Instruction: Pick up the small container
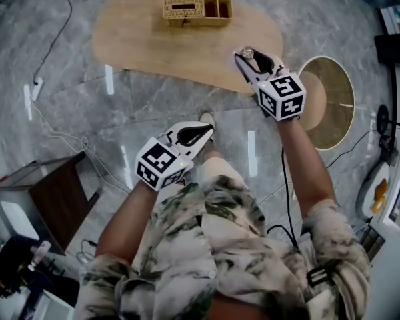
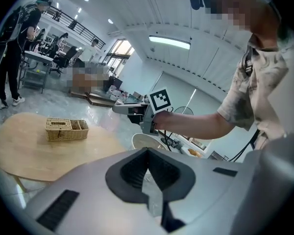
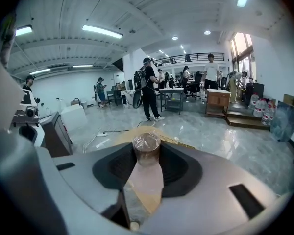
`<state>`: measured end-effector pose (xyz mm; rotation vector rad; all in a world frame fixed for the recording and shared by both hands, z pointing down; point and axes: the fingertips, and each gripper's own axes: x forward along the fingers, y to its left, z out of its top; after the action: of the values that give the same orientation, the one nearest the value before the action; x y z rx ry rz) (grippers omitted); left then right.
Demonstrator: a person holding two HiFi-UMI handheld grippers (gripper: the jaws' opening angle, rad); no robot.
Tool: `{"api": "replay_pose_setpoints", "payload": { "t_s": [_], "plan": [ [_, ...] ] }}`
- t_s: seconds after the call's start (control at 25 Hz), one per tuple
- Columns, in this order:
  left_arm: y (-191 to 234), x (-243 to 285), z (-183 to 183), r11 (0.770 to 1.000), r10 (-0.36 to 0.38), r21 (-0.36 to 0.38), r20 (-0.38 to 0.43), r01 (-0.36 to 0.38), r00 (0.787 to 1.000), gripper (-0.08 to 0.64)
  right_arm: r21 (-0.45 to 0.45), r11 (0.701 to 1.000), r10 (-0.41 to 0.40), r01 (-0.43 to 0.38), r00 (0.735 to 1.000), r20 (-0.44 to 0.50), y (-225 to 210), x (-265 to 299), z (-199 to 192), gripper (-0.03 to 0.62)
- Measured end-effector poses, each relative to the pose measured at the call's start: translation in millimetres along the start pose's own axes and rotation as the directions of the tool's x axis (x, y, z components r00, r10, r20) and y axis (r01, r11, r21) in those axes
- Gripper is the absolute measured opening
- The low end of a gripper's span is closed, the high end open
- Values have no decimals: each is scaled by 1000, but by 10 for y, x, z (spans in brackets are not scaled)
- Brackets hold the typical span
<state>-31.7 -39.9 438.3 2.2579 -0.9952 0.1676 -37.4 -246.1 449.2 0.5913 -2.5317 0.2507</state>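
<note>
Fingers (image 3: 113,171) clamp small container (image 3: 146,148) near wooden table (image 1: 153,39) on marble floor (image 1: 187,105).

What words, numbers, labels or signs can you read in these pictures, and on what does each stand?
No readable text anywhere.
Left cube, right cube: square black-and-white marker patterns, no letters.
Small container: no label visible.
Wicker basket: no print.

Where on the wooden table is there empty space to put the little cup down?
The table is bare left of the wicker basket, and along the near edge in front of it, up to where the right gripper holds the small container. Only the far edge, where the basket sits, is taken.
</note>
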Motion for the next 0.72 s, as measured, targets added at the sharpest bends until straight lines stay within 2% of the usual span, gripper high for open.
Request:
{"api": "replay_pose_setpoints", "payload": {
  "t_s": [0.36, 0.72],
  "plan": [
    [-184, -108, 9, 1000, -25, 9, -3, 25, 1000, 21, -13, 1000, -1, 1, 1000, 5, 229, -287, 170, 158],
    [-273, -133, 55, 999, -42, 21, -3, 42, 999, 21, -9, 1000, -11, 11, 1000, 8, 257, -442, 213, 158]
  ]
}}
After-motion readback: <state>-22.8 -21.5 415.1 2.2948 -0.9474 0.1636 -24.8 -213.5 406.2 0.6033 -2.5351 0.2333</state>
